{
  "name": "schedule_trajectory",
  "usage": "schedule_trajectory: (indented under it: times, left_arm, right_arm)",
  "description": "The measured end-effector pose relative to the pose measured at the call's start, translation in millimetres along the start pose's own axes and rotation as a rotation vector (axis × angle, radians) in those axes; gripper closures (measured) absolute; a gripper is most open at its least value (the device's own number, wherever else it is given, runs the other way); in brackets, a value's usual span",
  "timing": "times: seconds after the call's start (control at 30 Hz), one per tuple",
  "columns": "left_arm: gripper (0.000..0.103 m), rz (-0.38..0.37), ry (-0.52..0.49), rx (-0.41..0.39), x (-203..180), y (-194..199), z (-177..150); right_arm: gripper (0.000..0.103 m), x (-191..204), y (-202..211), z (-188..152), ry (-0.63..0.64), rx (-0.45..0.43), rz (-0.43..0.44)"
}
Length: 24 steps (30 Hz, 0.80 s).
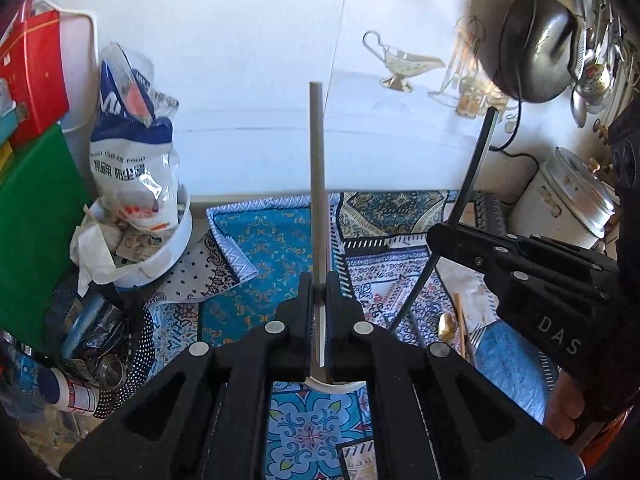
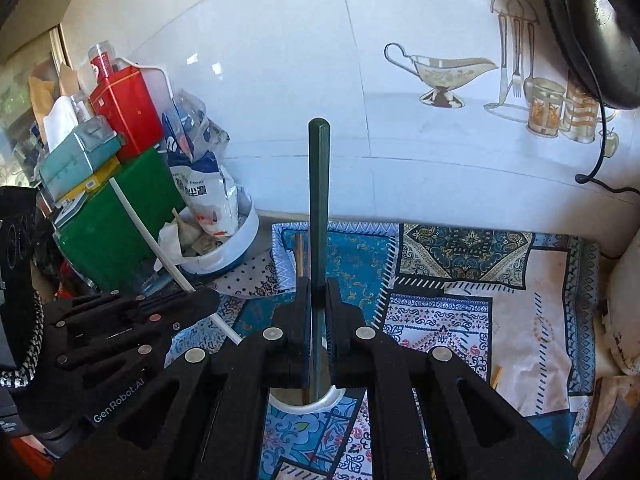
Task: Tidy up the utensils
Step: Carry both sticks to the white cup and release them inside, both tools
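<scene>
My left gripper (image 1: 319, 292) is shut on a grey-white chopstick (image 1: 316, 168) that stands upright between its fingers. In the right wrist view the same gripper (image 2: 200, 294) holds that stick (image 2: 140, 224) slanting up to the left. My right gripper (image 2: 319, 292) is shut on a dark green chopstick (image 2: 319, 200), also upright. In the left wrist view it (image 1: 444, 236) holds that stick (image 1: 474, 172) at the right. A white cup rim (image 2: 320, 402) shows just below the right fingers, with the green stick's lower end inside it. The rim also shows below the left fingers (image 1: 328, 386).
Patterned cloths (image 2: 460, 280) cover the counter. A white bowl (image 1: 176, 240) with a food bag stands at the left, by a green box (image 2: 120, 208) and red tin (image 2: 128, 108). A fork, wooden chopsticks (image 1: 462, 328) and a rice cooker (image 1: 568, 200) are at the right. A black pan (image 1: 536, 44) hangs above.
</scene>
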<state>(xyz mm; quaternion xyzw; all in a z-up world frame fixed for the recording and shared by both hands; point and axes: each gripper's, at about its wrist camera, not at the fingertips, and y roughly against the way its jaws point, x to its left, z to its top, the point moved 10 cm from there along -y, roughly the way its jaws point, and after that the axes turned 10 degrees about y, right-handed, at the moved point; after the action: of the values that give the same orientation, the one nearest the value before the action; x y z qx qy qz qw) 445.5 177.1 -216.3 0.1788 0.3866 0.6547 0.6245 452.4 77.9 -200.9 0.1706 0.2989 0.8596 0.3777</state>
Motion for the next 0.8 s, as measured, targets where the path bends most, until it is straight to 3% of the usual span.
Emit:
schedule_trajectory:
  times: [0.37, 0.57, 0.8]
  left_arm:
    - [0.1, 0.001, 0.007, 0.142, 12.2, -47.1, -26.7]
    - [0.1, 0.006, -0.004, 0.168, 9.1, -54.8, -29.1]
    - [0.098, 0.031, -0.024, 0.137, 1.7, -47.0, -22.4]
  right_arm:
    - [0.097, 3.5, -49.0, -29.6, 0.015, 0.162, 0.01]
    - [0.096, -0.1, -54.9, -33.2, 0.011, 0.194, 0.013]
    - [0.081, -5.1, -43.6, -29.4, 0.02, 0.178, 0.011]
